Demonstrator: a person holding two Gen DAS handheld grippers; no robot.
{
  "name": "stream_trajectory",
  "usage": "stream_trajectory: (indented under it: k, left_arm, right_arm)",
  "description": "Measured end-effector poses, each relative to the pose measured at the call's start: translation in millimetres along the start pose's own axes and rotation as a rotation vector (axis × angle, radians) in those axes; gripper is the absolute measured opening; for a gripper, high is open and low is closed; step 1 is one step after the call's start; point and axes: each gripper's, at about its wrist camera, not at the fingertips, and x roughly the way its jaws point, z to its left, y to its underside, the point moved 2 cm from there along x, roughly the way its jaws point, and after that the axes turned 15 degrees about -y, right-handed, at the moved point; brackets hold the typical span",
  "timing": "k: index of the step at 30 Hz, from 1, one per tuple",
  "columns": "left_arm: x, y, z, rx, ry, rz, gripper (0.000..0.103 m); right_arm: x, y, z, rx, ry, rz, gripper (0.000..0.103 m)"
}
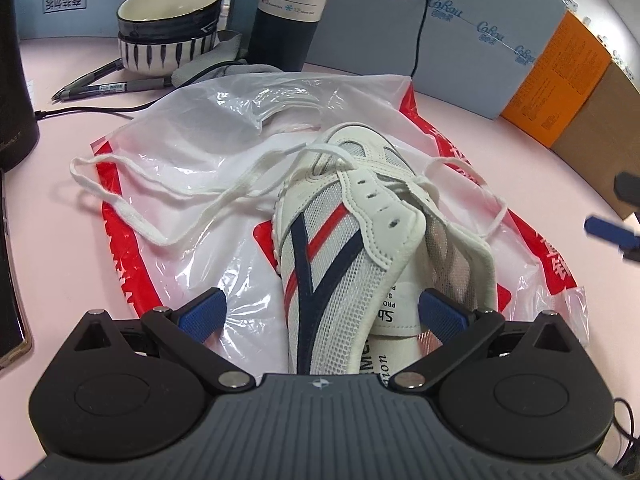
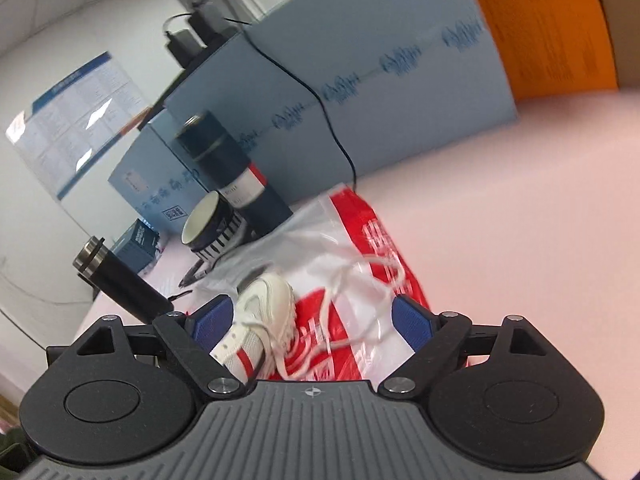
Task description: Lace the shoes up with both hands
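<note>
Shoe steadied, lace ends loose, next eyelet still to thread.

The left gripper (image 1: 322, 312) has its fingers apart astride the heel of the white shoe (image 1: 332, 248), which lies on the plastic bag (image 1: 180, 152) on the pink worktop (image 1: 52, 264); whether the pads press it I cannot tell. The right gripper (image 2: 312, 320) hangs with fingers wide apart, nothing between them. To do this step well, I judge it should pinch one lace (image 1: 160, 200) near its tip, then feed it through the empty eyelet. The left view shows the open eyelets and the long loop trailing toward 9 o'clock; the right view alone shows the other lace end (image 2: 372, 280) sprawled at 3 o'clock of the toe.
</note>
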Motion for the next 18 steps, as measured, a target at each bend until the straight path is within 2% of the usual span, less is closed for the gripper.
stream_trajectory:
  k: [2,5,7,10,13,15,18]
  left_arm:
    - [0.7,-1.2,0.7,0.012,0.009,0.011,0.103]
    - [1.0,-1.7,0.8,0.045,0.024,0.02,0.103]
    - [1.1,-1.3,0.8,0.067,0.033,0.023,0.103]
    - [1.8,-1.7,0.2,0.078,0.036,0.027,0.103]
    - [1.7,-2.0,-0.3,0.081,0.033,0.032,0.103]
    - [1.8,-1.5,0.3,0.082,0.036,0.027,0.103]
    - [1.7,-1.8,-0.4,0.085,0.032,0.03,0.103]
  right_arm:
    - [-1.1,-13.5,15.0,-0.083,0.036,-0.048,0.101]
    - [0.1,-32.3,33.5,-0.195,0.09,-0.105,0.102]
    - [6.0,-42.4,41.5,-0.255,0.13,-0.108,0.102]
    - [19.8,-51.9,46.8,-0.335,0.14,-0.033,0.103]
    - [36.9,-59.5,44.9,-0.331,0.154,0.074,0.103]
    - [46.9,-66.5,41.9,-0.335,0.123,0.118,0.103]
    - [54.6,-85.5,48.9,-0.44,0.086,0.141,0.103]
